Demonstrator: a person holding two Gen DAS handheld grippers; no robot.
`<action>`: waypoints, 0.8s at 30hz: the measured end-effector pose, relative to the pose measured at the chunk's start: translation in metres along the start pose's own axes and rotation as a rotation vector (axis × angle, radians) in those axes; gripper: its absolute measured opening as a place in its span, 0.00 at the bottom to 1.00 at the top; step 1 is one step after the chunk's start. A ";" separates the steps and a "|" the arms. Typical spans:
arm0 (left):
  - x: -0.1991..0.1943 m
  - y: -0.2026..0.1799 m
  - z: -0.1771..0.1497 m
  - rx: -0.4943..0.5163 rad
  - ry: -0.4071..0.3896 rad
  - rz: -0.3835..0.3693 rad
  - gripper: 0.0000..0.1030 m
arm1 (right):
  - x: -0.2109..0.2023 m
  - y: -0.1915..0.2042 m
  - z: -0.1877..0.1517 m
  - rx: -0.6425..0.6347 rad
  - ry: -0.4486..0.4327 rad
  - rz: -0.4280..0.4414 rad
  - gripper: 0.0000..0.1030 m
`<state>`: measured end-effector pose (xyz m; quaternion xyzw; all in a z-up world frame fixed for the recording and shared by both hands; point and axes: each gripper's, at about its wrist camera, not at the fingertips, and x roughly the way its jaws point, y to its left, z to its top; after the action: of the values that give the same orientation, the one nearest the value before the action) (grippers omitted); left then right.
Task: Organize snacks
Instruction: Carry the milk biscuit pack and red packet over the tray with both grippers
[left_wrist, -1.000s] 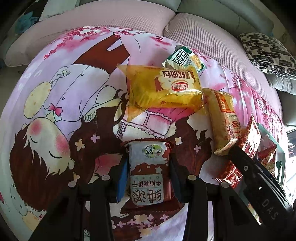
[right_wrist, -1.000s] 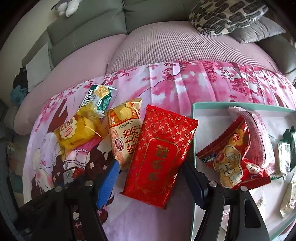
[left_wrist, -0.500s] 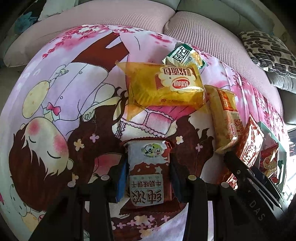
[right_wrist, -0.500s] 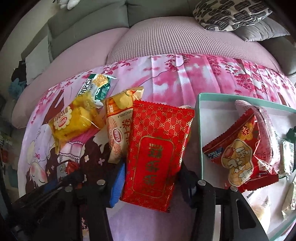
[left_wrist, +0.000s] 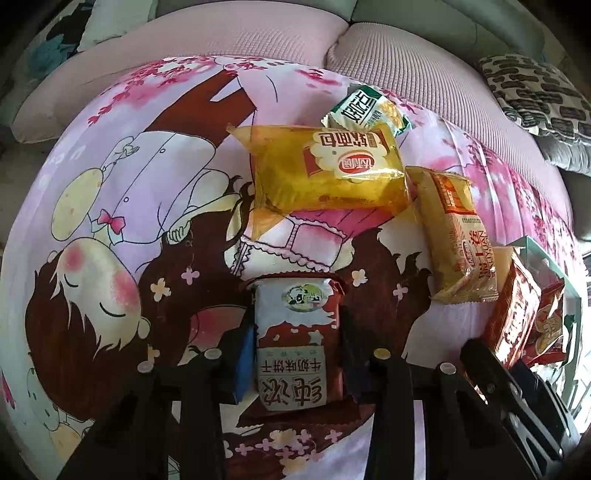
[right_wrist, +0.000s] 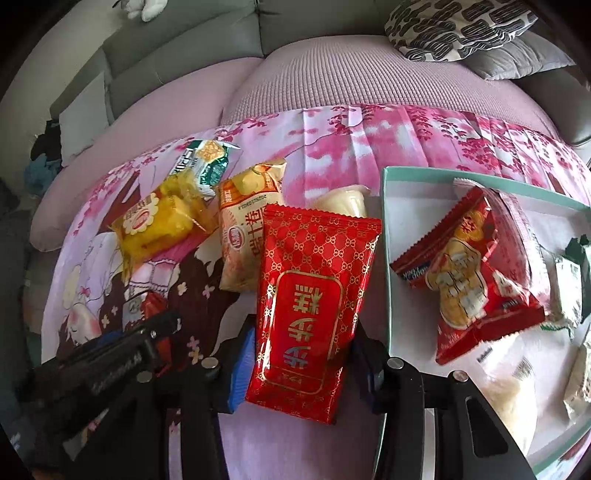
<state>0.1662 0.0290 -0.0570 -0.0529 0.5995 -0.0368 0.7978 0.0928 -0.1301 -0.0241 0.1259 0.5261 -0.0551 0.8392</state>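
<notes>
We've got the left gripper (left_wrist: 297, 360) low over the cloth (left_wrist: 110, 155), jaws pinching the biscuit pack (left_wrist: 295, 347). Right gripper (right_wrist: 304, 363) clamps the red pouch (right_wrist: 312, 299) beside the tray (right_wrist: 386, 258). Tray's far side cut off.

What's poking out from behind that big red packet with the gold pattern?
Behind the red packet, held by the right gripper, a pale cream-coloured wrapped item sticks out at its top edge. Only that end shows; the rest is covered, so I cannot tell what it is.
</notes>
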 end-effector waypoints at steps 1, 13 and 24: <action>0.000 0.000 0.000 -0.006 -0.002 -0.002 0.40 | -0.003 -0.002 -0.001 0.002 -0.003 0.004 0.47; -0.023 0.007 -0.005 -0.061 -0.039 -0.017 0.40 | -0.033 -0.008 -0.002 0.030 -0.048 0.073 0.47; -0.057 -0.011 -0.019 -0.033 -0.110 -0.044 0.40 | -0.066 -0.018 0.001 0.056 -0.116 0.140 0.47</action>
<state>0.1320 0.0241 -0.0071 -0.0808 0.5540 -0.0414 0.8276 0.0610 -0.1507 0.0328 0.1826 0.4647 -0.0181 0.8663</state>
